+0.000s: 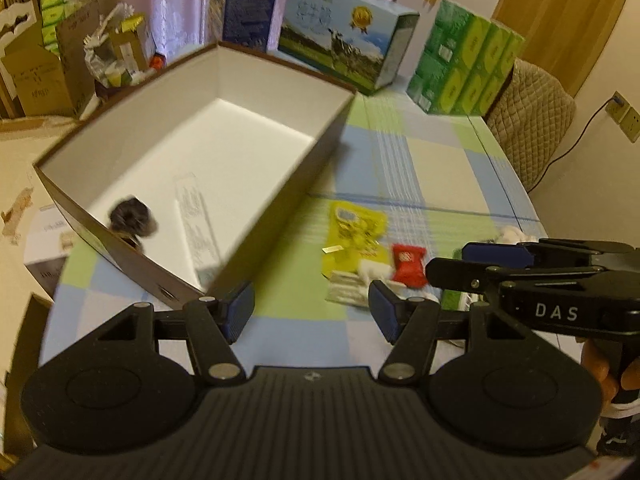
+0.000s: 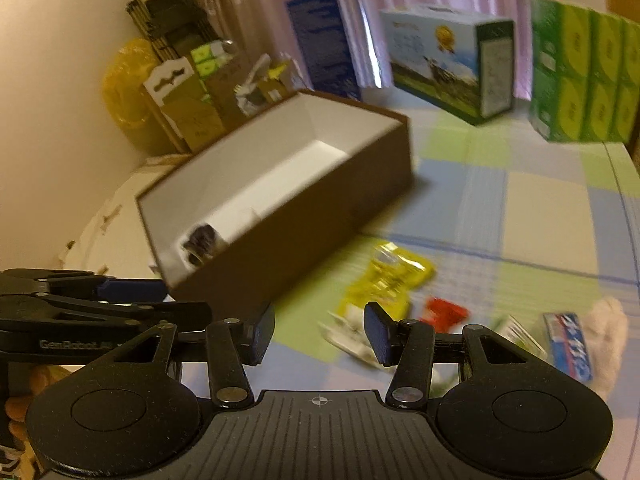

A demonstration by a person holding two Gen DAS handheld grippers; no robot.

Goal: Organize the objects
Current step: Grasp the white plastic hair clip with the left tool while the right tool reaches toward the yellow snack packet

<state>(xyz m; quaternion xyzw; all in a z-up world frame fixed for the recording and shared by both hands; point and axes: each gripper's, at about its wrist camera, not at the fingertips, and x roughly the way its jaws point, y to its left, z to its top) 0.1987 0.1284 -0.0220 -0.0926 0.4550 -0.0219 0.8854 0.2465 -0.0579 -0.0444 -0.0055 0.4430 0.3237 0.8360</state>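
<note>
A brown box with a white inside [image 1: 120, 148] [image 2: 320, 208] lies on the checked tablecloth. In it are a dark round object [image 1: 134, 218] [image 2: 200, 242] and a long white packet [image 1: 196, 216]. To its right on the cloth lie a yellow packet [image 1: 354, 236] [image 2: 390, 280], a red sachet [image 1: 408, 264] [image 2: 444, 314] and a white sachet [image 1: 348, 290] [image 2: 344, 332]. My left gripper [image 1: 312, 312] is open and empty over the cloth beside the box's near corner. My right gripper [image 2: 318, 334] is open and empty just short of the packets; it also shows at the right of the left wrist view.
A blue-and-white tube [image 2: 568, 344], a white fluffy item [image 2: 608, 328] and a green-white packet [image 2: 520, 336] lie at the right. A milk carton box [image 1: 344, 32] [image 2: 448, 60], green tissue packs [image 1: 464, 60] [image 2: 584, 72] and a dark blue box [image 2: 320, 40] stand at the back. Cardboard boxes [image 1: 44, 76] stand left.
</note>
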